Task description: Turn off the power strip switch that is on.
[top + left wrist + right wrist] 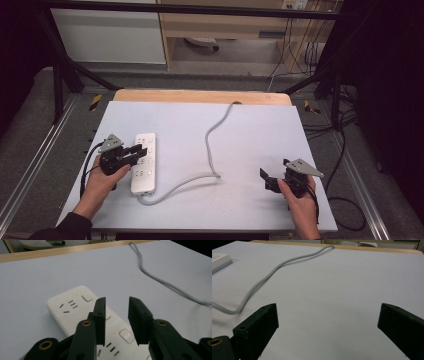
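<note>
A white power strip (144, 162) with several sockets and switch buttons lies at the left of the white table top (260, 125). Its grey cable (212, 145) loops rightward, then runs to the table's far edge. My left gripper (141, 150) hovers just over the strip's middle. In the left gripper view its jaws (117, 301) stand a narrow gap apart above the strip (72, 305), near a switch button (126, 336), holding nothing. My right gripper (274, 170) sits near the front right, wide open (328, 307) over bare table. The cable (269, 272) lies to its left.
A wooden strip (200, 96) borders the table's far edge. Black frame bars (60, 75) and metal rails flank the table. Dark cables (345, 150) trail on the floor at the right. A wooden cabinet (225, 25) stands behind.
</note>
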A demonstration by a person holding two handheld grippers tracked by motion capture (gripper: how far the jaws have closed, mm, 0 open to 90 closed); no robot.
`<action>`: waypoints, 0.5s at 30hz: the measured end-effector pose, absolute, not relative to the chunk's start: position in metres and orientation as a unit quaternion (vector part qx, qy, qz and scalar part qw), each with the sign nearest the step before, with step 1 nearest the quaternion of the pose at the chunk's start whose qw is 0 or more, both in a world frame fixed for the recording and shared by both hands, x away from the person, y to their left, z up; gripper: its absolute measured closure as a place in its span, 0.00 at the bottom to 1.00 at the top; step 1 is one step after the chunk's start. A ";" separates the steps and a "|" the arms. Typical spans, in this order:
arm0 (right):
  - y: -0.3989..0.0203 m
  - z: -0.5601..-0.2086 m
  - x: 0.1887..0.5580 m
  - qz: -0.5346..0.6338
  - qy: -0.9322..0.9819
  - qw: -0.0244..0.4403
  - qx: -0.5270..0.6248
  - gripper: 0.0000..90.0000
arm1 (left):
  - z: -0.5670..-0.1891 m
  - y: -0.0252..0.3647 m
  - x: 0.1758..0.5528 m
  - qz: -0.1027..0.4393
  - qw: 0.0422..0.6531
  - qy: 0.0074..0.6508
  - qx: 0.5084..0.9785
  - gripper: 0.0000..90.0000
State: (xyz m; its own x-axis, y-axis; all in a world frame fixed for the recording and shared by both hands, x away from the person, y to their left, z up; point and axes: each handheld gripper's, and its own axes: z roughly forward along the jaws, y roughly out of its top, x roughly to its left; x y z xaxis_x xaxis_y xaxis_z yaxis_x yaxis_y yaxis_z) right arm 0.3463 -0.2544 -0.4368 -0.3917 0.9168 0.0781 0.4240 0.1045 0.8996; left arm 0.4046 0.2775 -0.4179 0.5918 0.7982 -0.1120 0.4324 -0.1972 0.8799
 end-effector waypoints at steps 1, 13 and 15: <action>-0.254 -0.437 0.346 0.463 0.694 0.266 0.483 0.04 | -0.418 0.277 0.405 0.186 0.484 0.409 0.751 0.79; -0.254 -0.437 0.346 0.463 0.694 0.265 0.484 0.04 | -0.426 0.274 0.407 0.163 0.477 0.397 0.767 0.97; -0.254 -0.437 0.346 0.463 0.694 0.265 0.484 0.04 | -0.427 0.273 0.407 0.160 0.473 0.394 0.772 0.99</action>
